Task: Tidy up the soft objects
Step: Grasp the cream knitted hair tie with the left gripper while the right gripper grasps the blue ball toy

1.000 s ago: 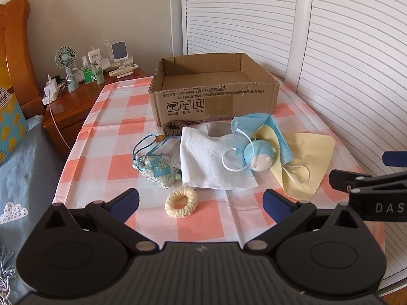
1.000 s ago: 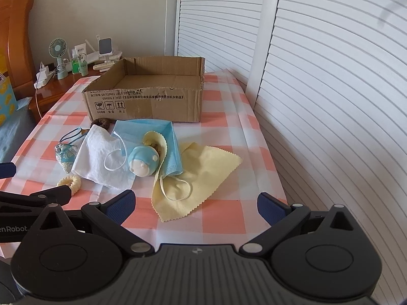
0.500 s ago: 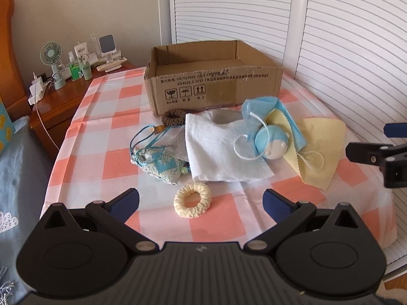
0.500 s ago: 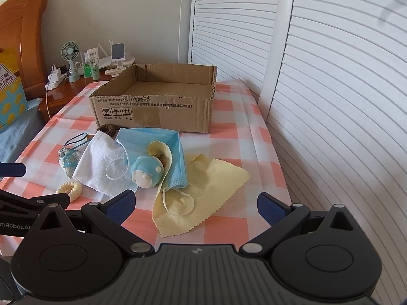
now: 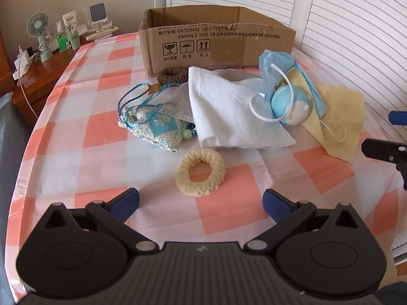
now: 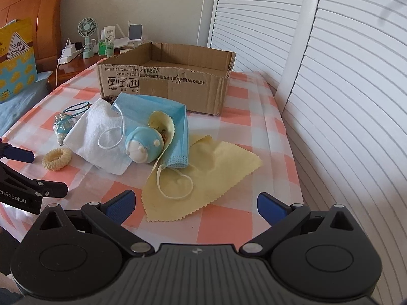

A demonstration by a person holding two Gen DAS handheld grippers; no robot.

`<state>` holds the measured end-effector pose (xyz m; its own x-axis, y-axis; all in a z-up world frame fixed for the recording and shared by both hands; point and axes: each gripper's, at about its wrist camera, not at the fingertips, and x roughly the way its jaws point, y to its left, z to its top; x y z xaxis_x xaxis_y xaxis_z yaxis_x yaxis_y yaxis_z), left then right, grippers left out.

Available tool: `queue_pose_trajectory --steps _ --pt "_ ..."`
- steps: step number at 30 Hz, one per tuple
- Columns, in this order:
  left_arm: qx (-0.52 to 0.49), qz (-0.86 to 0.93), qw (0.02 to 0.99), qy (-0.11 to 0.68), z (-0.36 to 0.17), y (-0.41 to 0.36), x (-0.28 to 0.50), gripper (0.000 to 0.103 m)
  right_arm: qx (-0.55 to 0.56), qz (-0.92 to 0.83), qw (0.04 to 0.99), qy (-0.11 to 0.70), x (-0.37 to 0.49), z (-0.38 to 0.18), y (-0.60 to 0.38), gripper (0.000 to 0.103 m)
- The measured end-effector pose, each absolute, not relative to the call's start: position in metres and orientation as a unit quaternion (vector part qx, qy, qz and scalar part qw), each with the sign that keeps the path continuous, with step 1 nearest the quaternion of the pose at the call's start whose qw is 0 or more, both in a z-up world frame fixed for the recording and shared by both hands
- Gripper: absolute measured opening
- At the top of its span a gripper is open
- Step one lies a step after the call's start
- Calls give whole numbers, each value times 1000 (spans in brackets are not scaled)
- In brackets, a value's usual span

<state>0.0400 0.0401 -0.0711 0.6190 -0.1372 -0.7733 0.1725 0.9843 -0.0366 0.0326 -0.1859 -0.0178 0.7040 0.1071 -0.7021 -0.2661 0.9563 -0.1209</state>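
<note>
- The table (image 5: 84, 137), under a pink-and-white check cloth, fills more of both views than a second ago: both grippers have come in closer to the pile, so I judge a first pick is near and nothing is sorted yet.
- The cardboard box (image 5: 218, 43) sits at 12 o'clock, its inside bare as far as shows. Print reads "GB/T29601 2013" and "GB4806.9 2023", with fragile, keep-dry and this-way-up symbols.
- The soft things lie just in front of it: yellow cloth (image 6: 216, 172), white cloth (image 5: 229, 117), blue face mask (image 6: 162, 109), blue round toy (image 6: 145, 147), patterned sachet (image 5: 157, 132), cream scrunchie (image 5: 201, 172), brown scrunchie (image 5: 173, 75).
- Left gripper (image 5: 201, 203): jaws released, empty, the cream scrunchie just ahead. Its side reads "enRobot.AI".
- Right gripper (image 6: 195, 203): jaws released, empty, over the yellow cloth's near edge.
</note>
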Motion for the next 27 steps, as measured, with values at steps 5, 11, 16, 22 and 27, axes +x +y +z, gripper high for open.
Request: queue_pose_trajectory --steps 5,11,16,22,27 --pt "33 -99 905 412 -73 44 37 103 -106 114 916 371 37 -21 -186 103" --pt "33 -102 906 410 -71 47 43 102 -99 127 911 379 44 -28 -185 103" --pt "41 -107 910 399 -66 44 49 79 -100 138 909 379 48 -30 -185 103" --pt "56 -110 911 394 -62 38 51 50 -115 161 908 369 52 -27 -182 103" --pt "47 -105 912 394 -61 38 50 35 -130 184 904 364 59 -27 -174 103"
